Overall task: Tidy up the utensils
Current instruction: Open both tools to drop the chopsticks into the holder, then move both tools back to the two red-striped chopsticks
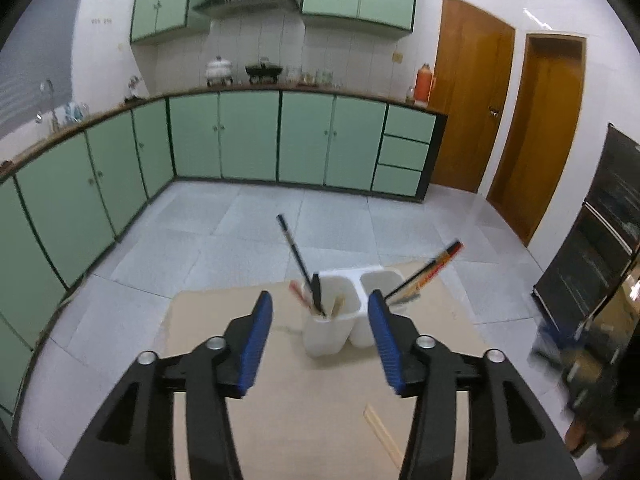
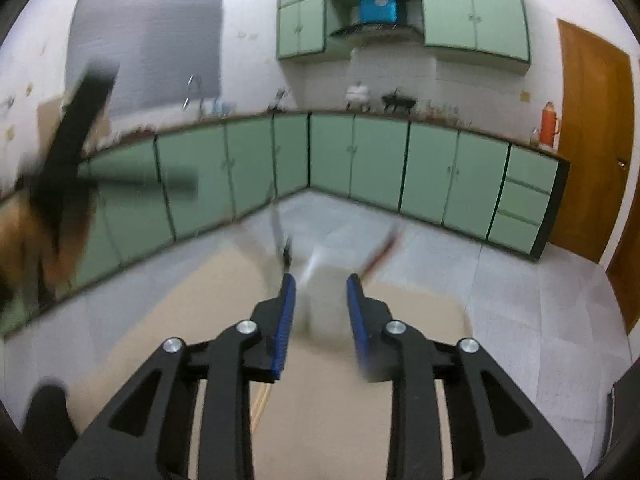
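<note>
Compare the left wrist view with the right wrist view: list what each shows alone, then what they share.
Left wrist only: a sharp look into the white holder, a black pen leaning out of it, and a wooden stick on the cardboard.
Right wrist only: a grey window blind and a blurred dark shape at left.
Both: an open, empty claw, left and right, and green cabinets.

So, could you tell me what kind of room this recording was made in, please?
Most likely a home kitchen: green base cabinets under a long countertop, a range hood above a stove, and a sink tap at the left.
</note>
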Demonstrator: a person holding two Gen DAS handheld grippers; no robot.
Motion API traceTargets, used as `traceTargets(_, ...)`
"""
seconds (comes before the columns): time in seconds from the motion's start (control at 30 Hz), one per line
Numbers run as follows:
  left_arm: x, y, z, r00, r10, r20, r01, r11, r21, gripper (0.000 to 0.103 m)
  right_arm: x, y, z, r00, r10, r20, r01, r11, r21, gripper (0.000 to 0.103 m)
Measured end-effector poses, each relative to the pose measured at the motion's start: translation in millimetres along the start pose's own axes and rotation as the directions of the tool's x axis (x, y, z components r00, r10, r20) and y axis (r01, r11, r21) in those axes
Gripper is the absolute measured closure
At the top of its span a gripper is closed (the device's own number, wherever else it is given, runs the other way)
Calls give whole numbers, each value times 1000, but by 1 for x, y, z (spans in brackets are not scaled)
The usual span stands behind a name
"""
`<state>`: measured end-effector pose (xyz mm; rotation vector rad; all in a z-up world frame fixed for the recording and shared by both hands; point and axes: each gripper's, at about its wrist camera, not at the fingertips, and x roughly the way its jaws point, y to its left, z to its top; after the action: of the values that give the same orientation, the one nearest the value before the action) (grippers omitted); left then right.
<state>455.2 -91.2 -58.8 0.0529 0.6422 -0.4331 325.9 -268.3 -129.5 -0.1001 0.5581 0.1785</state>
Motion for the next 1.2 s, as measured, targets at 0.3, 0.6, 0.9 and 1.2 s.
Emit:
traceTargets(0.3,-65,7,-129,999,42,30,-40,998,-54,39,-12,95,-182,971,6,-240,-31,994,-104,77)
traceTargets(0.6,-78,5,-196,999,6,-46,-11,993,-114,39,9,114,-195,972,-42,-233,19,995,-102,76)
traceTargets(0.9,-69,-7,-213,997,8,-77,-14,997,-81,39,23,113,-189,979,-17,-203,4,998,-66,73)
traceTargets(1.2,-50,-50,-257,999,31,-29,-32,998,-46,40,20,75,-196,978,-66,-199,84,993,83,99)
